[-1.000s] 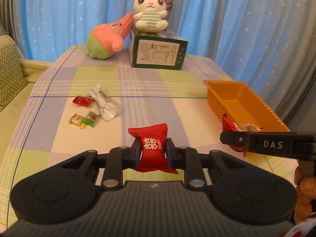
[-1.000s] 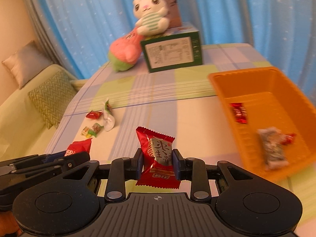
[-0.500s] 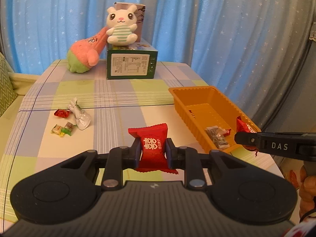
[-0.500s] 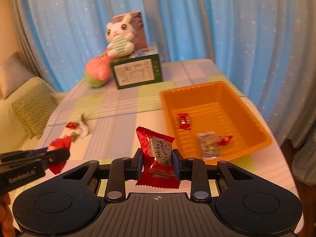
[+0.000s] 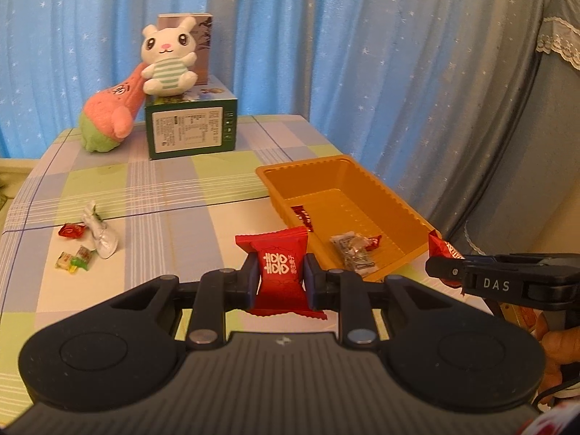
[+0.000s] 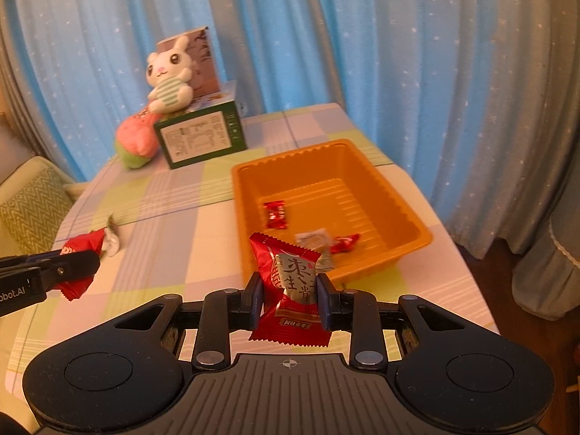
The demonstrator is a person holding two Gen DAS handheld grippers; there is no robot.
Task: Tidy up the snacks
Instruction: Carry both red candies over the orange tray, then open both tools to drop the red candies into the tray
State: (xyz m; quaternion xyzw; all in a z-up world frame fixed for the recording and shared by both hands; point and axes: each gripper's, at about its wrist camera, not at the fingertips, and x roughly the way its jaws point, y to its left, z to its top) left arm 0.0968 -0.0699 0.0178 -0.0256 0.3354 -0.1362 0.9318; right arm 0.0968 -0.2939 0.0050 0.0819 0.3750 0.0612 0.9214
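The left gripper has its jaws closed to a narrow gap on a red sachet printed with white characters, pinched across its middle with both crimped ends sticking out above and below. The right gripper is likewise clamped on a red and silver sachet, held at the waist. Both packets hang above the near part of the bench, just short of the orange tray, which sits to the right and already holds three small wrapped sweets. Four loose sweets lie well apart from the tray on the left of the bench. At the far end a green box carries a plush rabbit, with a pink and green plush leaning beside it.

These sachets look light, puffy and crinkly: the film gives under the pads, so a grip across the fat centre, as here, seems safer than one on the thin sealed edge, which could slide out. The foil is probably slick, and squeezing hard may crush what is inside. The loose sweets are smaller and flatter, so they will likely need the jaws brought low, taking each by its body rather than its twisted ends.
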